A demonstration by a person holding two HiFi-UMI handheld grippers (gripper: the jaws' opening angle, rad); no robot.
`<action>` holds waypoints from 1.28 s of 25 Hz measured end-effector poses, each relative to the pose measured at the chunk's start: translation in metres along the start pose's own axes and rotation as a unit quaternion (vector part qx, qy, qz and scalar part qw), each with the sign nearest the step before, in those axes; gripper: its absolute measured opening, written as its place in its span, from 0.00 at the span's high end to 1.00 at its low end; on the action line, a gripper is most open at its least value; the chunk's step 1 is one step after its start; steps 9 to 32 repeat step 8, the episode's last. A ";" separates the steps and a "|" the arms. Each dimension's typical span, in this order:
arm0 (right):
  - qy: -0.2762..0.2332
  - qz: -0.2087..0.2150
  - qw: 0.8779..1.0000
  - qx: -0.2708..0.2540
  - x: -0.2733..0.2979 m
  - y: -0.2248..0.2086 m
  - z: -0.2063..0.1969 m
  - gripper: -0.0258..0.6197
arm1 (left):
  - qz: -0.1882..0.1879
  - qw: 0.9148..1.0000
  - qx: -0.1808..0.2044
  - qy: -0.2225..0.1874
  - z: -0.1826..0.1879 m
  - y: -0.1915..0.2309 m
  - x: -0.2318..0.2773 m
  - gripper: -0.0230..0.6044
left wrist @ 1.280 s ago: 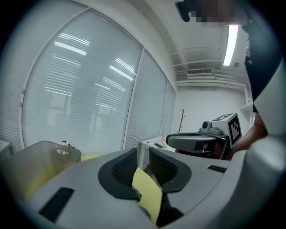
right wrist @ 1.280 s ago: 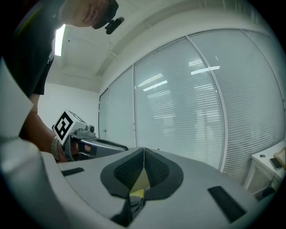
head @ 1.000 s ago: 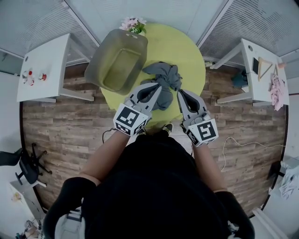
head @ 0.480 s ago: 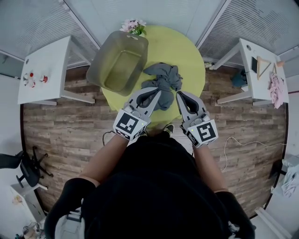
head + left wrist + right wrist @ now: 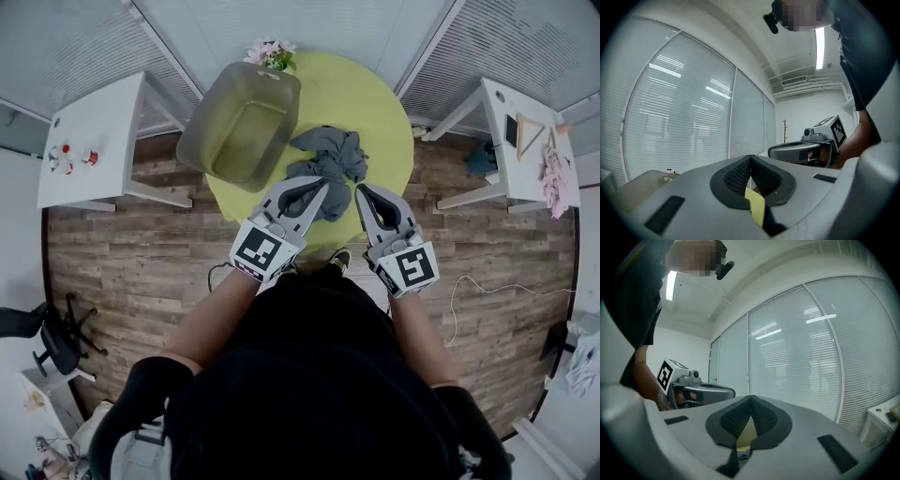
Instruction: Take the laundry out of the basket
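Observation:
An olive-grey laundry basket (image 5: 242, 122) stands on the left part of a round yellow-green table (image 5: 375, 94); its inside looks empty. Beside it on the table lies a crumpled pile of grey laundry (image 5: 330, 157). My left gripper (image 5: 322, 186) hovers over the near edge of that pile, jaws shut and empty. My right gripper (image 5: 360, 191) is just right of it, also shut with nothing between its jaws. In the left gripper view the left gripper (image 5: 750, 157) has its pads meeting, and the right gripper (image 5: 801, 151) shows beside it. The right gripper view shows the right gripper (image 5: 751, 397) closed as well.
Pink flowers (image 5: 268, 49) stand behind the basket. White side tables flank the round table at the left (image 5: 94, 131) and right (image 5: 511, 122), the right one carrying a hanger and pink cloth (image 5: 560, 180). A black chair (image 5: 47, 337) and a cable (image 5: 473, 281) are on the wooden floor.

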State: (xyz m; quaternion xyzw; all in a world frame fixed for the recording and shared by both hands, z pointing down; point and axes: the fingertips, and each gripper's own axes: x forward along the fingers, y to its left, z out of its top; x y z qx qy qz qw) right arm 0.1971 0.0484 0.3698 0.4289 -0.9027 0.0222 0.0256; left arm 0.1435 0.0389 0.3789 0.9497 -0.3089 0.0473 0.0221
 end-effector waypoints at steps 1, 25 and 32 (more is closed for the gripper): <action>0.000 0.001 1.000 0.000 0.000 0.001 0.000 0.92 | -0.001 1.000 0.001 0.002 0.000 -0.001 0.000 0.95; 0.003 0.001 1.000 -0.002 -0.004 0.005 -0.001 0.92 | 0.002 1.000 0.010 0.005 -0.002 -0.006 -0.004 0.95; 0.003 0.001 1.000 -0.002 -0.004 0.005 -0.001 0.92 | 0.002 1.000 0.010 0.005 -0.002 -0.006 -0.004 0.95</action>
